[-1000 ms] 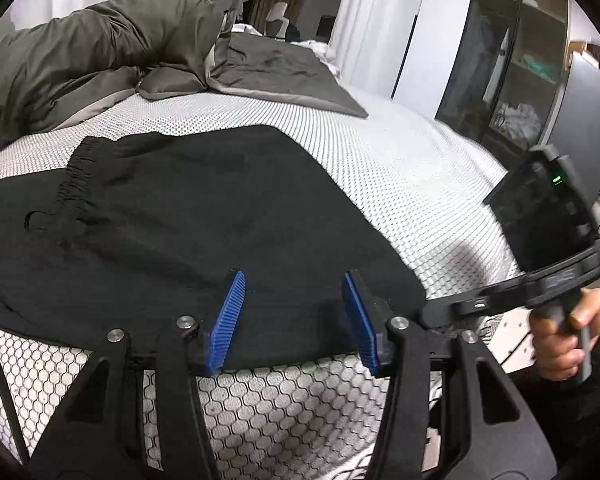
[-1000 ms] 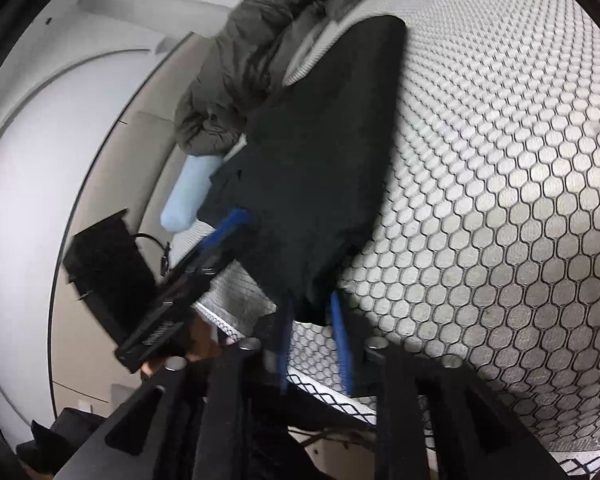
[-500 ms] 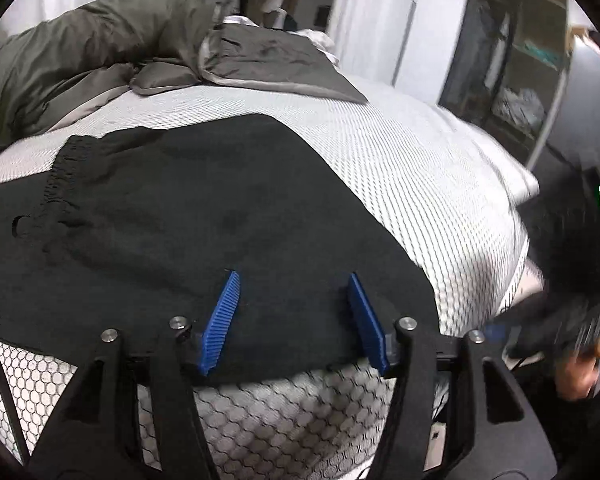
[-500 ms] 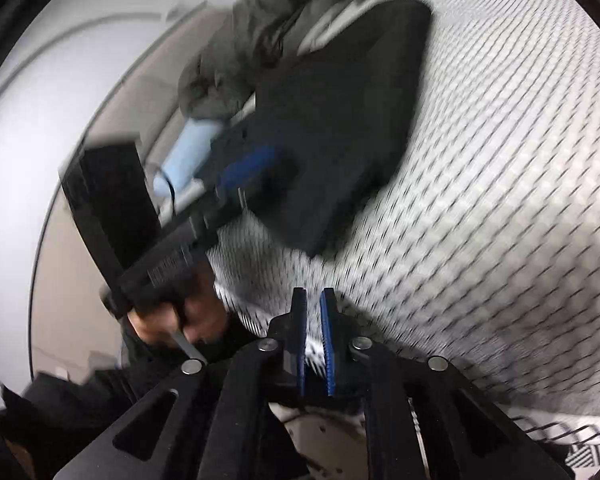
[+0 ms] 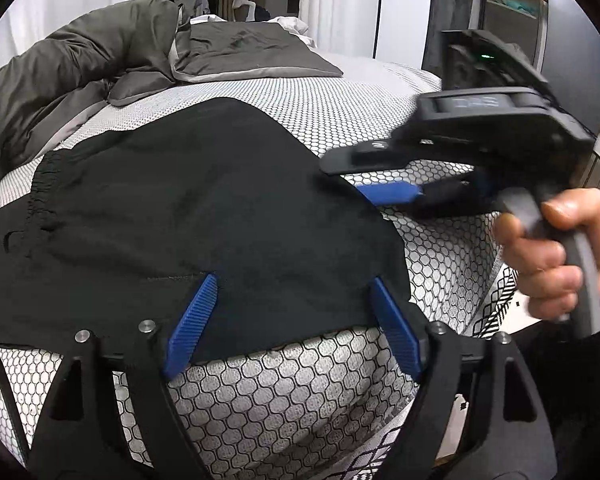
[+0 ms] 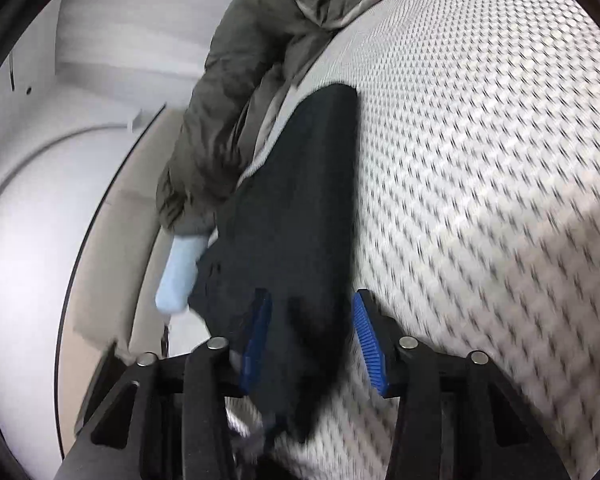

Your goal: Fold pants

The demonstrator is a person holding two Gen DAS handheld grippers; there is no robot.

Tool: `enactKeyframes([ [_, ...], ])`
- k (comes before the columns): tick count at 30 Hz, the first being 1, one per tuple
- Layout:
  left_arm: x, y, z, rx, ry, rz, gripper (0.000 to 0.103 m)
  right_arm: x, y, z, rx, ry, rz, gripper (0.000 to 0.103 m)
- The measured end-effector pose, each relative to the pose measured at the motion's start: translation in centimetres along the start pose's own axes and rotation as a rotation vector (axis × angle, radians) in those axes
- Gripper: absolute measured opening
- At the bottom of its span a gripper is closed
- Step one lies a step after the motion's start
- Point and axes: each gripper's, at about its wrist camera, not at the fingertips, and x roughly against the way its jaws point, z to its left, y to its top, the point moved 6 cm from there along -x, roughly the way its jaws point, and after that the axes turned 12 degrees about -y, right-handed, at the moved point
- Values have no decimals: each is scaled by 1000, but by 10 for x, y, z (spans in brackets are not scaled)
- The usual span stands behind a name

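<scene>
Pants (image 5: 188, 216) flat on bed (image 5: 300, 396), near hem between left tongs (image 5: 292, 320); jaws just widened, apart, nothing gripped. Right tongs (image 6: 314, 336) just opened, straddling side edge, unpinched. Step: regrasp for next fold. Next: both clamp edge, lift over

black pants (image 5: 172, 216), folded flat, on bed

- grey duvet (image 5: 100, 64) bunched at far side of mattress (image 5: 380, 92), white honeycomb cover
- light blue roll (image 6: 178, 276) at mattress edge beside duvet
- white curtains (image 5: 336, 0)
- dark shelf unit (image 5: 500, 4) behind
</scene>
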Motion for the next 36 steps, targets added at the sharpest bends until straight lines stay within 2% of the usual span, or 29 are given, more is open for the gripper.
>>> enactKeyframes([
  [2, -1, 1, 0, 11, 1, 0, 78, -11, 5, -1, 20, -26, 7, 13],
  [3, 1, 0, 1, 14, 3, -1, 78, -18, 7, 1, 49, -56, 19, 10],
  [7, 1, 3, 3, 41, 5, 0, 78, -26, 26, 22, 124, -107, 4, 8],
  [12, 5, 4, 5, 61, -11, 5, 78, -24, 76, 3, 102, -175, -73, 8],
  [15, 9, 1, 13, 67, 5, 8, 78, -35, 90, -7, 57, -204, -29, 18],
  [16, 10, 1, 16, 75, 6, 7, 78, -32, 89, -7, 53, -205, -23, 26],
  [17, 14, 0, 20, 87, 4, 2, 78, -25, 87, -6, 57, -208, -28, 38],
  [19, 23, 0, 27, 105, 3, -18, 78, -10, 76, -5, 71, -187, -40, 50],
  [21, 33, 0, 35, 116, 7, -42, 78, -2, 59, 0, 90, -148, -24, 50],
  [25, 51, 3, 58, 164, 35, -76, 78, 2, 26, 4, 150, -167, 4, 50],
  [28, 74, 11, 83, 183, 100, -119, 78, 3, 18, 7, 167, -181, -18, 50],
  [30, 96, 15, 104, 211, 135, -169, 82, 1, 19, 8, 165, -190, -39, 39],
  [31, 110, 15, 120, 240, 157, -201, 85, -7, 21, 15, 167, -203, -44, 23],
  [32, 118, 13, 129, 260, 172, -213, 85, -13, 21, 17, 180, -229, -42, 11],
  [34, 130, 6, 160, 341, 218, -215, 85, -14, 26, 20, 207, -259, -52, 5],
  [36, 134, -4, 180, 425, 221, -210, 85, 4, 35, 18, 182, -250, -92, 5],
])
